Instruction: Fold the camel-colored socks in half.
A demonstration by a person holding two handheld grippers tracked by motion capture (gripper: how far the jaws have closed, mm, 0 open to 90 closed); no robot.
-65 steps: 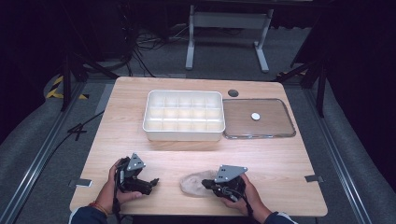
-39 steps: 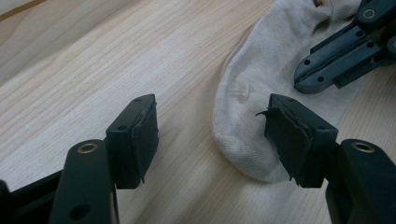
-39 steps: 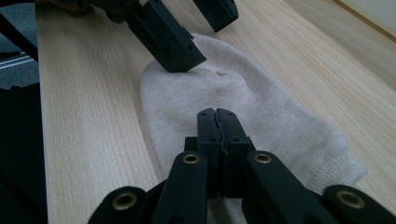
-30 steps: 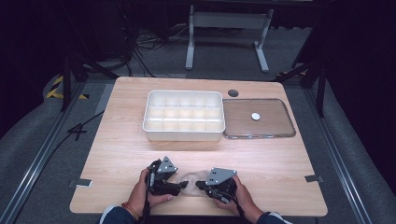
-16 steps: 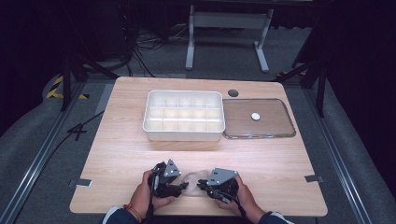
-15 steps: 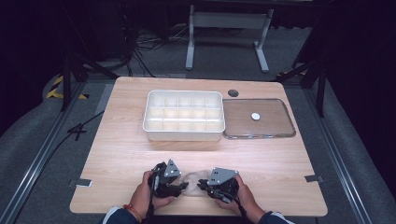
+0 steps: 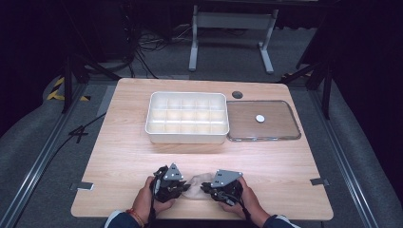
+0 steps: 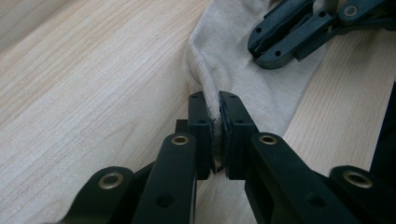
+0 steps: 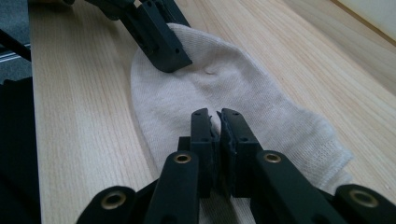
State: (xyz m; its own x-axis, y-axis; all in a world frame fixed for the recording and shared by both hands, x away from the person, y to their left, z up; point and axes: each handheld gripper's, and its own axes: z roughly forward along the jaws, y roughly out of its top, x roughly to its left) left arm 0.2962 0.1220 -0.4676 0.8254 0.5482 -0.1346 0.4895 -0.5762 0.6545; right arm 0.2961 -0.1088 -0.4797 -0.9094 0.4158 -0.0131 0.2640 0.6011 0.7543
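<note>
Left gripper (image 7: 183, 186) sits near the table's front edge, at about 6 o'clock on the tabletop in the high view, with its jaws pressed together on a pinch of a pale beige sock (image 7: 196, 184); in the left gripper view the fabric (image 8: 243, 79) is bunched and squeezed between the two black pads, which have just been closing on it. Right gripper (image 7: 209, 187) faces it from the 3 o'clock side of the sock, and in the right gripper view its jaws are likewise clamped together on a fold at the near edge of the sock (image 9: 219, 93). Sock lies flat on the wooden table (image 7: 123, 156) between the two grippers, each gripper holding an opposite end, the two tips close but apart. Each gripper view shows the other gripper's jaws resting on the far part of the sock, the right gripper at 1 o'clock (image 8: 299, 32) and the left gripper at 11 o'clock (image 9: 159, 42). Person's hands (image 7: 145, 204) come in from the bottom edge. Well apart from the sock, toward 12 o'clock, stands a white compartment tray (image 7: 187, 137), and just beside it at 3 o'clock lies a clear flat lid (image 7: 280, 128) with a small white disc (image 7: 259, 118) on it. Small dark round hole (image 7: 236, 94) marks the table beyond the tray's right corner. Nothing stands between the sock and the tray
</note>
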